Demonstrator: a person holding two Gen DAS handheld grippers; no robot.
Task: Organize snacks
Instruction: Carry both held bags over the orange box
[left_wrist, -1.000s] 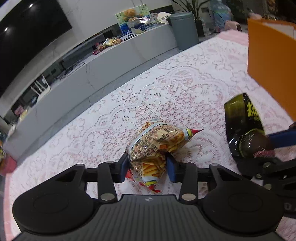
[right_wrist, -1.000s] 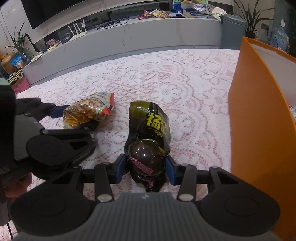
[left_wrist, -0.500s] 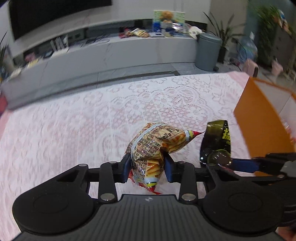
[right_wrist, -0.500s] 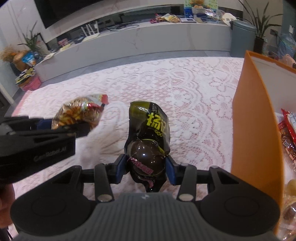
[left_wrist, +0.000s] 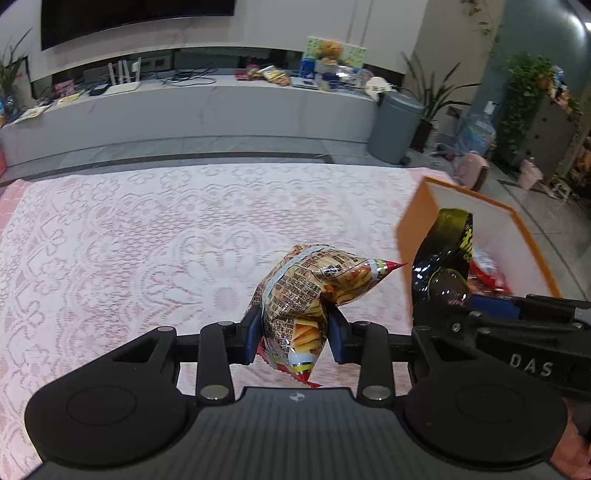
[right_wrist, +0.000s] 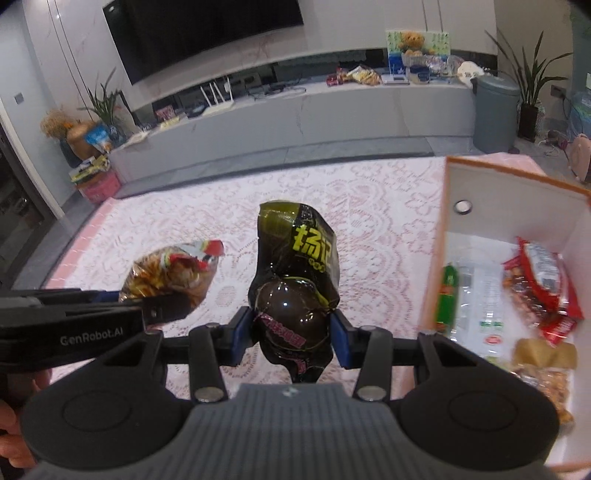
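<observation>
The left hand-held gripper (left_wrist: 293, 334) is clenched on a fries snack bag (left_wrist: 310, 291), pinching its lower part between the blue pads, so the bag hangs clear above the lace-covered worktop (left_wrist: 147, 240) in the lower middle of the left wrist view. Just to its right in that view, the right hand-held gripper (right_wrist: 291, 338) is clamped on a dark green snack pouch (right_wrist: 297, 280), which stands up between its pads, yellow lettering near the top. That pouch sits in front of the near corner of the orange box (left_wrist: 413, 229) at the right edge of the frame. In the right wrist view the box's white inside (right_wrist: 480, 206) shows at the right, with a red packet (right_wrist: 543, 273), a green-ended packet (right_wrist: 448, 291) and other wrapped snacks lying on its floor.
</observation>
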